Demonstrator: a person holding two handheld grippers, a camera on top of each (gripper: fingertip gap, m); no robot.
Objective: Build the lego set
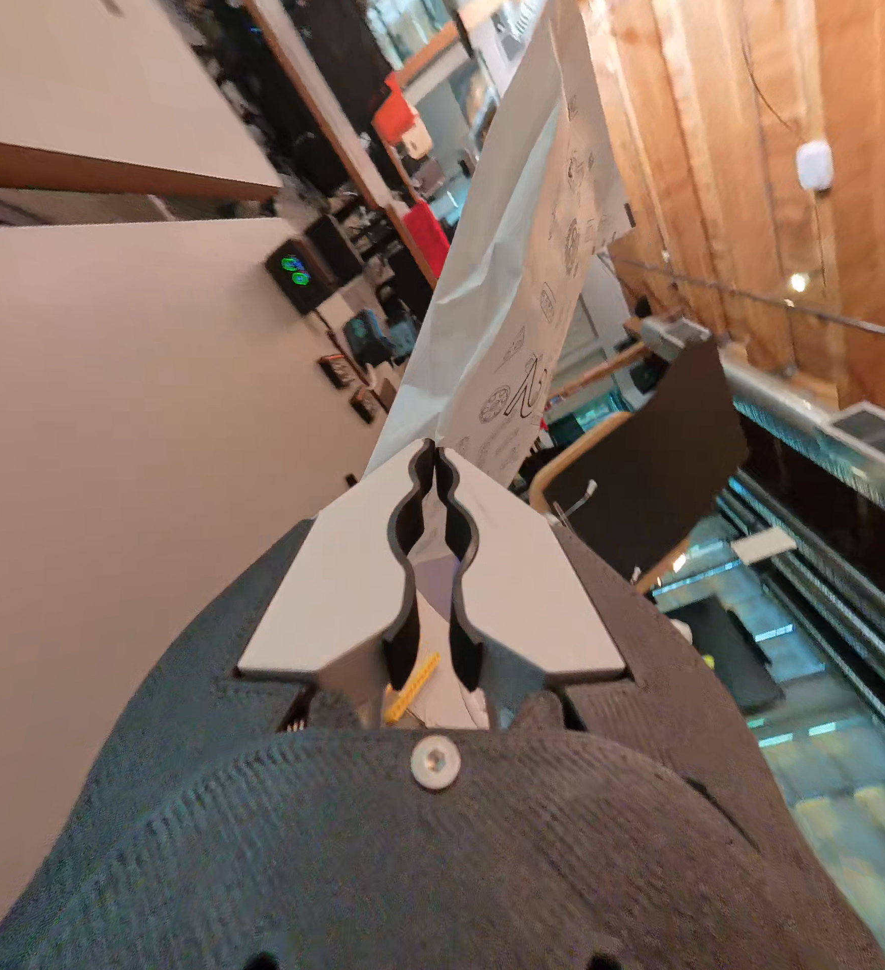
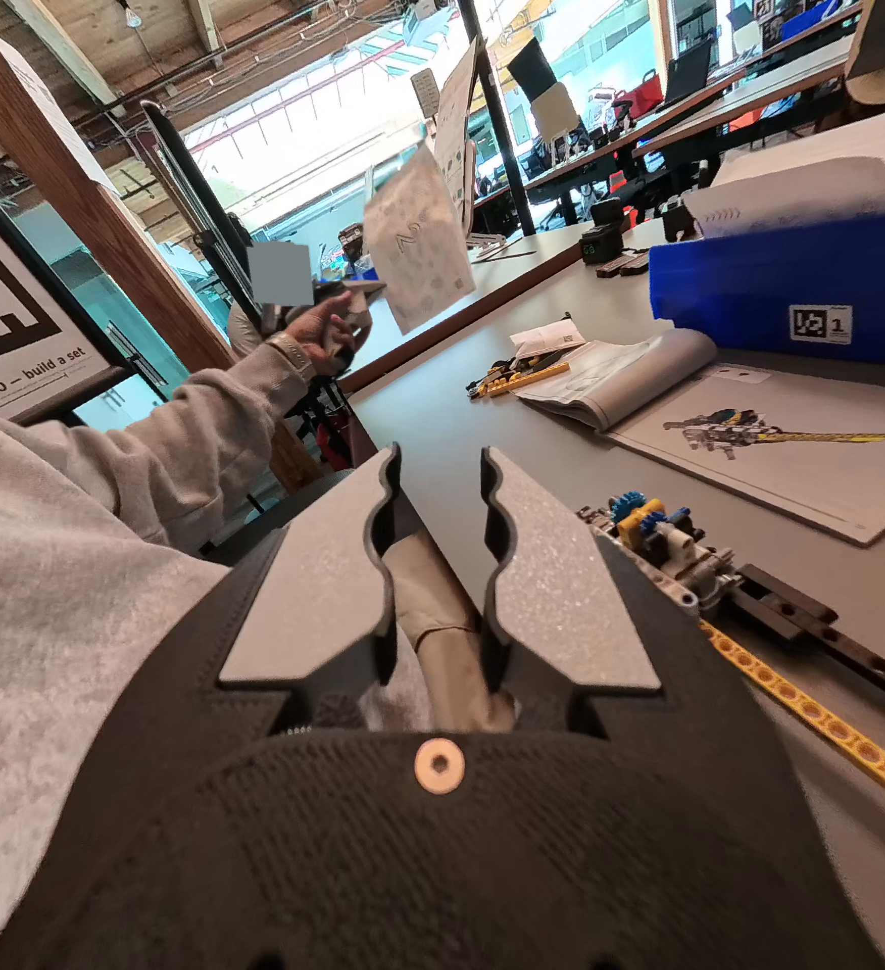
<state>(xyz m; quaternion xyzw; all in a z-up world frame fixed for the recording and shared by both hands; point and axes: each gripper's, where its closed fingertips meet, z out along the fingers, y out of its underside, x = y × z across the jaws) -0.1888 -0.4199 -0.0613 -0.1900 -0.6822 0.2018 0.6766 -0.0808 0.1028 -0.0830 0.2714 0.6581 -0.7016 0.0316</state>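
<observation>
- The white paper parts bag (image 1: 514,294) hung in the air, pinched at one corner by my left tongs (image 1: 434,446), whose tips were closed on it; from the right wrist view the same bag (image 2: 417,246) was lifted high off the surface, out past my grey sleeve (image 2: 178,446).
- My right tongs (image 2: 438,462) were open with nothing between them, held over the near edge of the surface (image 2: 482,367).
- Just right of those tongs lay the partly built model (image 2: 661,546), with blue gears on top, joined to a long yellow beam (image 2: 818,729) and a dark beam (image 2: 808,619).
- Beyond it lay the open instruction booklet (image 2: 745,472), and at its far end a small pile of loose pieces (image 2: 514,375).
- A blue bin (image 2: 776,283) stood behind the booklet, touching its back edge as far as I could tell.
</observation>
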